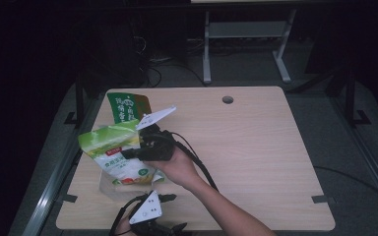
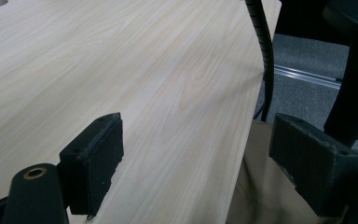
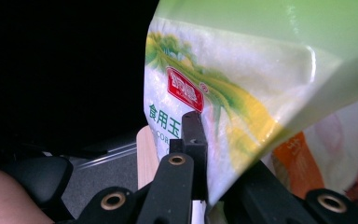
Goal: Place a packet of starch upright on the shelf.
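Table (image 1: 256, 147) first, from the high view: we've got a light wood top with a round hole (image 1: 228, 100) near its far edge. Our right gripper (image 1: 137, 151) is over the left part of the table, jaws clamped on a white and green food bag (image 1: 115, 147) that it holds up off the surface, tilted. Just behind that one there's a dark green bag (image 1: 128, 107) near the far left corner. Under the held bag we can make out what looks like a clear container (image 1: 109, 186) on the table, but it's too faint to call for sure. Our left gripper (image 1: 150, 221) sits low at the near edge, its grey plate facing up, well away from the bag.

Left gripper view next: its two black jaws stand wide apart with nothing between them, just bare table (image 2: 135, 79) under one and a beige cloth (image 2: 261, 186) under the other. A black cable (image 2: 265, 51) hangs over the table edge.

Right gripper view: jaws are pinched narrow on the lower edge of the white and green food bag (image 3: 242, 93), which has a red label and green print. An orange packet (image 3: 293, 163) peeks out behind it on the right. The table edge (image 3: 145, 154) shows below.
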Tool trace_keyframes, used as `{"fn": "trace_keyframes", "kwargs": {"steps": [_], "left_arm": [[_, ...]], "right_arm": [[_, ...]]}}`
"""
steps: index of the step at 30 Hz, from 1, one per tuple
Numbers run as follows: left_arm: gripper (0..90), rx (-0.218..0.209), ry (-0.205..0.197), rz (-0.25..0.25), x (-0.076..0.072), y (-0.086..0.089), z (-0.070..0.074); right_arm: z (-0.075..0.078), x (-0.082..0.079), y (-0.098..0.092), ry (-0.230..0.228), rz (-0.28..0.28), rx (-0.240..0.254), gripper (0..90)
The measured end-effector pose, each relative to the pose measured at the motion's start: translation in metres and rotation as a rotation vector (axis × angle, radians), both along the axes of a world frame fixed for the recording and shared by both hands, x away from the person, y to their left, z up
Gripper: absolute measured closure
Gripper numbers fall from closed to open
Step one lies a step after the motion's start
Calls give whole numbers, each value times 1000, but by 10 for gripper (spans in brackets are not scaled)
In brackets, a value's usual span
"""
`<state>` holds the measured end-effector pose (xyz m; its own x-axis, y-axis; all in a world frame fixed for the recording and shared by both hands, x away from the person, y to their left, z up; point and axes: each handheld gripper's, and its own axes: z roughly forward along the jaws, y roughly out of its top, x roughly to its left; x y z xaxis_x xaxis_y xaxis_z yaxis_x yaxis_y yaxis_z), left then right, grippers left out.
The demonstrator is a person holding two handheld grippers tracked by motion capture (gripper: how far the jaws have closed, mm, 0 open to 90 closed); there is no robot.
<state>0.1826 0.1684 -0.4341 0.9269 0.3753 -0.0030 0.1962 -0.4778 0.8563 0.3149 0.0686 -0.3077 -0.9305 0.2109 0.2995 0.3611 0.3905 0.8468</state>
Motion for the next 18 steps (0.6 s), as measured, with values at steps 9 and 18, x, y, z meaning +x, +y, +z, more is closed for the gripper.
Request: {"fn": "trace_keyframes", "kwargs": {"steps": [9, 18], "left_arm": [[174, -12, 6, 1, -1, -1, -1], [174, -4, 3, 0, 0, 1, 0]], "right_arm": [[-9, 5, 19, 21, 19, -17, 899], [-18, 11, 31, 40, 34, -27, 899]]}}
